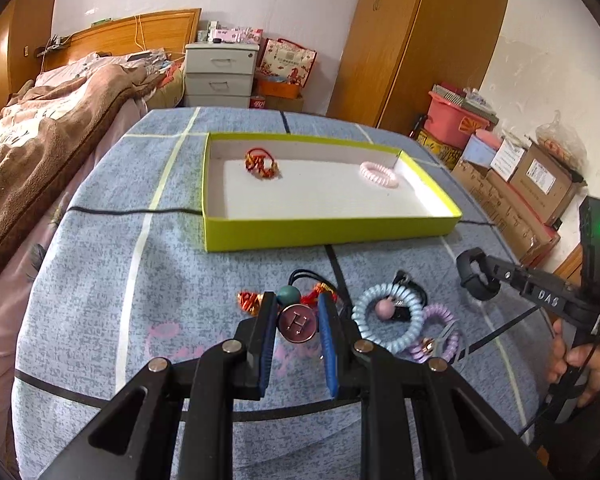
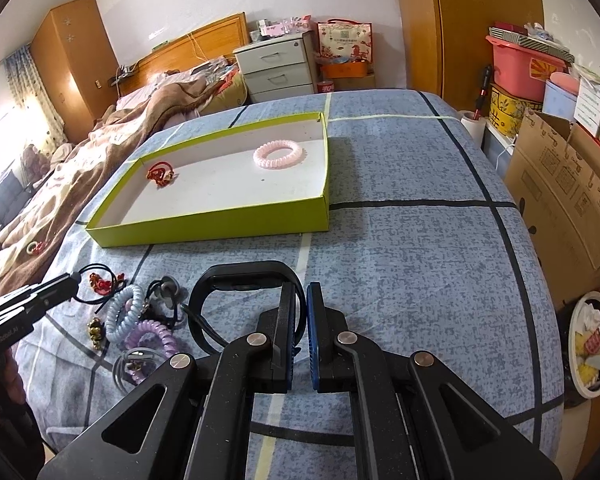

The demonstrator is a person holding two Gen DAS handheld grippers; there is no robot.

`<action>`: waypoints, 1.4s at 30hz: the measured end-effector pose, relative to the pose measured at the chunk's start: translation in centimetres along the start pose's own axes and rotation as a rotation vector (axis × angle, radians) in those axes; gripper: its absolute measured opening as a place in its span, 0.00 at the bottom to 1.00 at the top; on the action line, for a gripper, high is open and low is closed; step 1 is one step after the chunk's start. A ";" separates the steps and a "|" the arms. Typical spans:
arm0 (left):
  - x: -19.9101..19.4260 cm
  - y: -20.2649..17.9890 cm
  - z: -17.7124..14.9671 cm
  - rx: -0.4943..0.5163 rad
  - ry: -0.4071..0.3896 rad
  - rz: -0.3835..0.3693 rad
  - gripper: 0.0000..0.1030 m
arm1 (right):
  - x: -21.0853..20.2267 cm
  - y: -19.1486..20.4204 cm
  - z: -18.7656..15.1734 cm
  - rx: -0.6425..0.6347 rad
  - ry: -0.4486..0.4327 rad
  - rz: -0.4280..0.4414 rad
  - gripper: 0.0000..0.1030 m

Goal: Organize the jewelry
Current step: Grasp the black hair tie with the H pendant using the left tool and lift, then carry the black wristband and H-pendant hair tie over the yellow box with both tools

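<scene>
1. left gripper point(image 1: 298, 322) narrowly spread, pinching a round h charm point(image 1: 298, 323).
2. right gripper point(image 2: 301, 312) pressed together on a black band point(image 2: 236, 276).
3. green tray point(image 2: 220, 228) holds two pieces: one pink coil tie point(image 2: 279, 155), one red ornament point(image 2: 161, 173).
4. loose pile beside the left gripper: one blue coil point(image 1: 388, 320), one purple coil point(image 1: 440, 334).

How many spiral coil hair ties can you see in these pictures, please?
3: a pink coil tie inside the green box, plus a light blue coil tie and a purple coil tie on the bedspread pile. Others may be hidden underneath.
</scene>
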State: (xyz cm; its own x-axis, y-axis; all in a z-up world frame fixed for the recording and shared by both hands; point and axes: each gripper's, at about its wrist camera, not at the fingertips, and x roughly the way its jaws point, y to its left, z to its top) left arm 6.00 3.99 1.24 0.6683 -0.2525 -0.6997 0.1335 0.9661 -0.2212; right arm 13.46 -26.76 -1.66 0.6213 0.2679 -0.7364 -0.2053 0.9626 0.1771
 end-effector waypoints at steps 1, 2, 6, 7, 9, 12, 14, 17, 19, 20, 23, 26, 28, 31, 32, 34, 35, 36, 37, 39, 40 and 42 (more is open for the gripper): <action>-0.2 -0.1 0.2 0.004 -0.007 -0.003 0.21 | -0.1 0.1 0.1 0.000 -0.002 0.002 0.05; -0.3 -0.1 0.3 0.006 -0.012 -0.005 0.21 | -0.1 0.1 0.1 0.000 -0.003 0.003 0.05; -0.8 -0.1 1.0 -0.001 -0.030 -0.027 0.21 | -0.4 0.3 0.4 0.003 -0.010 0.007 0.05; -0.9 -0.2 1.2 0.002 -0.034 -0.028 0.21 | -0.5 0.4 0.5 0.002 -0.012 0.008 0.05; -0.9 -0.1 1.5 0.005 -0.037 -0.023 0.21 | -0.6 0.6 0.7 -0.003 -0.015 0.007 0.06; -1.0 -0.1 2.3 0.006 -0.049 -0.025 0.21 | -1.0 0.8 1.4 -0.007 -0.024 0.007 0.05; -1.1 0.0 2.9 0.010 -0.054 -0.021 0.21 | -1.1 1.2 2.2 -0.015 -0.032 0.008 0.05; -0.9 0.2 4.0 0.007 -0.059 -0.011 0.21 | -0.9 1.9 3.6 -0.034 -0.036 0.009 0.05; -0.8 0.3 4.8 0.014 -0.060 -0.007 0.21 | -0.7 2.4 4.5 -0.044 -0.039 0.012 0.05; -0.5 0.4 5.1 0.014 -0.055 -0.004 0.21 | -0.5 2.7 5.0 -0.045 -0.038 0.018 0.05; 0.1 0.8 6.3 -0.002 -0.054 -0.003 0.21 | 0.5 3.4 6.5 -0.050 -0.032 0.024 0.05; 0.9 1.1 7.3 0.001 -0.053 -0.002 0.21 | 1.6 4.2 7.8 -0.064 -0.019 0.024 0.05; 1.6 1.3 7.8 -0.002 -0.044 -0.001 0.21 | 2.6 4.5 8.6 -0.065 -0.007 0.024 0.05; 2.4 1.3 8.6 0.015 -0.035 0.001 0.21 | 4.2 4.8 9.9 -0.069 0.007 0.019 0.05; 2.7 1.4 8.9 0.018 -0.030 0.002 0.21 | 4.5 4.8 10.2 -0.069 0.011 0.019 0.05; 3.2 1.7 9.5 0.010 -0.026 0.005 0.21 | 5.6 4.9 10.9 -0.066 0.023 0.024 0.05; 3.5 1.8 9.8 0.006 -0.026 0.007 0.21 | 5.9 5.0 11.1 -0.068 0.028 0.020 0.05; 3.6 1.9 10.1 0.007 -0.029 0.006 0.21 | 6.4 5.1 11.4 -0.073 0.034 0.013 0.05; 3.9 1.9 10.4 0.004 -0.028 0.005 0.21 | 7.0 5.2 11.8 -0.072 0.045 0.010 0.05; 4.6 2.2 10.8 -0.003 -0.017 0.000 0.21 | 7.9 5.1 12.3 -0.066 0.060 0.016 0.05; 4.9 2.3 11.0 -0.008 -0.015 0.003 0.21 | 8.5 5.1 12.6 -0.061 0.069 0.018 0.05; 5.4 2.4 11.1 -0.008 -0.009 0.004 0.21 | 9.0 5.1 12.9 -0.063 0.073 0.013 0.05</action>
State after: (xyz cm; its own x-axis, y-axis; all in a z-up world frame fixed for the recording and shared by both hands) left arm 18.11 5.58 4.46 0.6756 -0.2482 -0.6942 0.1251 0.9666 -0.2238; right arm 27.76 -18.88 1.01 0.5620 0.2742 -0.7804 -0.2614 0.9540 0.1469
